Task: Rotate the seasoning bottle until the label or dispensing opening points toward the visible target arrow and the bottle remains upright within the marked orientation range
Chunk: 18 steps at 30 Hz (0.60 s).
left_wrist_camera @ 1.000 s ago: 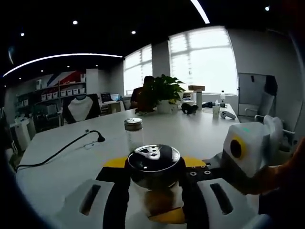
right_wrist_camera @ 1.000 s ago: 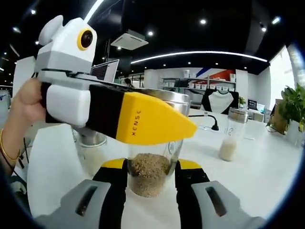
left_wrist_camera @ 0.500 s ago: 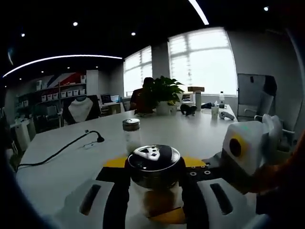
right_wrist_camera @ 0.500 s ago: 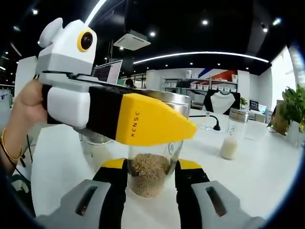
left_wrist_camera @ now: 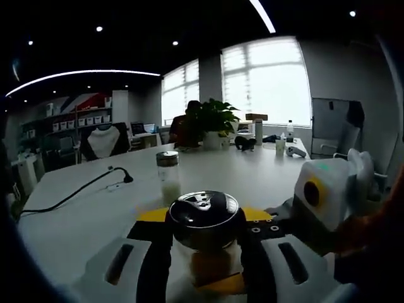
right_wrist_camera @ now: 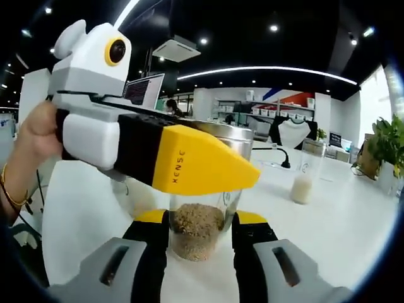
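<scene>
In the left gripper view the seasoning bottle stands upright between the 2 jaws of the left gripper, its dark metal lid seen from just above. The jaws press against the lid's sides, so this gripper is clamped on the bottle near its top. In the right gripper view the same bottle sits between the black jaws of the right gripper, which close on its clear lower body just above the white table. The left gripper crosses that view from the left, its yellow jaw lying along the lid's rim.

The bottle is clear glass and holds a brown, grainy seasoning filling its lower part. A 2nd jar with a metal lid stands farther back on the table, well apart from the grippers, with a white powder in its bottom third; it also appears in the right gripper view.

A hand with a thin bracelet at the wrist grips the rear of the left gripper, holding it roughly level and angled slightly down toward the lid. In the left gripper view the right gripper comes in from the right.
</scene>
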{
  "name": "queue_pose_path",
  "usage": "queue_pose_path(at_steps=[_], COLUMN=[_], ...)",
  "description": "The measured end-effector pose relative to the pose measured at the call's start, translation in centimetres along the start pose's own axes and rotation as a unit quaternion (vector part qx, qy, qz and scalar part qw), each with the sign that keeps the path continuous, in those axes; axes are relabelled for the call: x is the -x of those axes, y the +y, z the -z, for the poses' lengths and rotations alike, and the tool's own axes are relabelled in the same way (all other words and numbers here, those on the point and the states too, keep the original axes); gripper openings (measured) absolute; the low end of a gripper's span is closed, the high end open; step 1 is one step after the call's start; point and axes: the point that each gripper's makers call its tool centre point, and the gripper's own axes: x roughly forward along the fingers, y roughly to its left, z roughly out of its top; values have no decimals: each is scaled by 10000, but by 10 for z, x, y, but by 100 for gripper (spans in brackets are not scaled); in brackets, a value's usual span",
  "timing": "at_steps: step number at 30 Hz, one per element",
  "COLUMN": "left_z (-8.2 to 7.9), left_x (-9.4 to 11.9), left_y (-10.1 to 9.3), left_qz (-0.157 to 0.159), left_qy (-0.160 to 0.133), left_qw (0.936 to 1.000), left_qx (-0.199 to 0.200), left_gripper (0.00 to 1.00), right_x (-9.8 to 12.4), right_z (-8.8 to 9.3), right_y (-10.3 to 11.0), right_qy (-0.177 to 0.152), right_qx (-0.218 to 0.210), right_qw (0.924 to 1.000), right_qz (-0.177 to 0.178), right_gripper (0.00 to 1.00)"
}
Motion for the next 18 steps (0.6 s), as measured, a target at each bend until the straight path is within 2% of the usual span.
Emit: queue_pose_path(at_steps=[5, 11, 18], left_z=[3, 4, 3], left_x=[-1, 0, 0], left_y=[-3, -2, -2], left_qz=[-98, -179, -253], left_qy=[110, 80, 63], left_qw=[9996, 9995, 9986], left_qx=[-237, -237, -459], left_gripper=[43, 43, 45], right_x=[-1, 0, 1], right_z=[3, 4, 4], right_y=[1, -1, -1], right_qy=[14, 31, -65], right_qx=[-21, 272, 258], right_qw=[10000, 9995, 9995], right_qz=[20, 149, 152], right_gripper=[38, 38, 38])
